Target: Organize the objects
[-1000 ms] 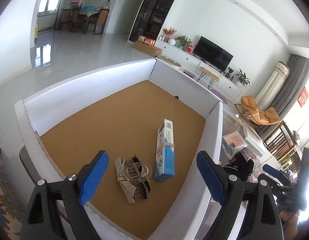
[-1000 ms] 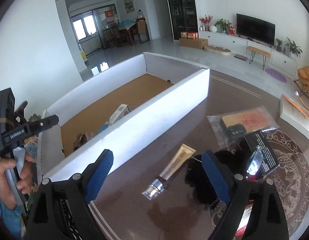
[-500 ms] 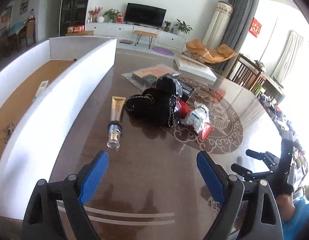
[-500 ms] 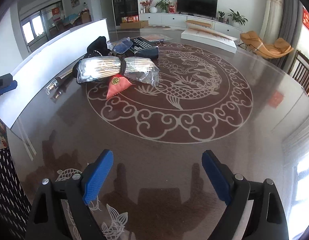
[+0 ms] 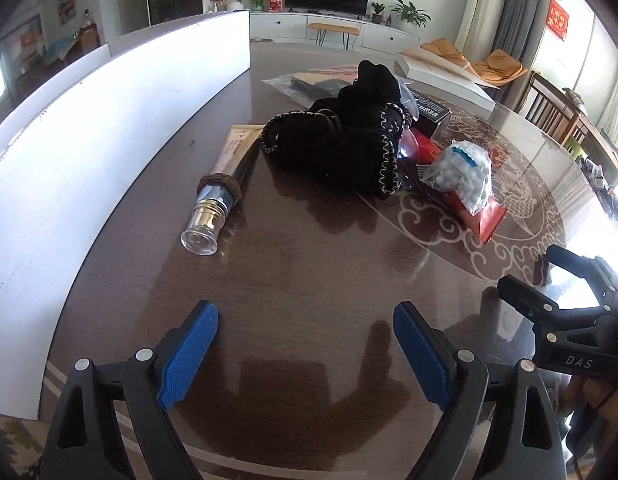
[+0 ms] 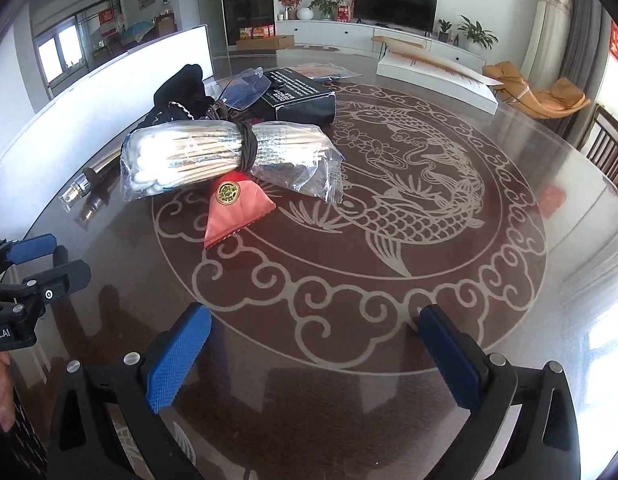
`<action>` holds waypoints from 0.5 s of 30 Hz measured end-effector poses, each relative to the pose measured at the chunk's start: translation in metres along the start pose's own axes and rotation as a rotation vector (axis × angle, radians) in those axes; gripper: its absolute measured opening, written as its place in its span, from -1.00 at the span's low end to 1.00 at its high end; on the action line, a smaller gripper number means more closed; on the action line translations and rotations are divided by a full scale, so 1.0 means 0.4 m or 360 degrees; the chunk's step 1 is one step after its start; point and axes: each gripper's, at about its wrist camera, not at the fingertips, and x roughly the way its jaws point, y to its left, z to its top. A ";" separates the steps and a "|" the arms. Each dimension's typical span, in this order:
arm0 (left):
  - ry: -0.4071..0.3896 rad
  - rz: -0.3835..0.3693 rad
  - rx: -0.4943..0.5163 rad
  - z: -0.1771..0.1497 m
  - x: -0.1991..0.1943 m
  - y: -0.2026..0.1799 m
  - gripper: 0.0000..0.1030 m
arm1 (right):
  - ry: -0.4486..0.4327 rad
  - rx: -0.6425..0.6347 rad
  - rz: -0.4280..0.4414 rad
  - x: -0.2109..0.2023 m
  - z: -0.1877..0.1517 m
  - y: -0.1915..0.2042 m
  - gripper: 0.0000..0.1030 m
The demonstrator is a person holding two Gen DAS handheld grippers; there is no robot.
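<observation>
A heap of small objects lies on the dark round table. A cream tube with a clear cap (image 5: 221, 190) rests beside the white box wall (image 5: 109, 128). Right of it lie black knitted gloves (image 5: 341, 144), a bag of cotton swabs (image 5: 463, 174) (image 6: 213, 158) tied with a cord, and a red packet (image 6: 237, 208). My left gripper (image 5: 305, 344) hovers open and empty over bare table, short of the tube. My right gripper (image 6: 313, 356) hangs over the fish pattern with its jaws opening and nothing between them.
A black box (image 6: 301, 94), a clear plastic pack (image 6: 245, 86) and a bagged flat item (image 5: 309, 82) lie behind the heap. A long white box (image 6: 437, 76) sits at the table's far side. Each gripper shows at the other view's edge.
Both grippers swung away from the white box and sank toward the table beside the heap. The left view now shows the tube and gloves closer. The right jaws stand wider.
</observation>
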 end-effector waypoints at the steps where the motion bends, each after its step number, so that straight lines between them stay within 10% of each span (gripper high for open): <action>1: -0.0001 0.0000 -0.0001 0.000 -0.001 0.002 0.74 | 0.0000 0.0000 0.0000 -0.002 -0.001 0.002 1.00; 15: 0.0012 0.0101 0.0064 0.003 0.021 -0.019 0.93 | 0.0001 0.0000 -0.0001 -0.003 -0.001 0.004 1.00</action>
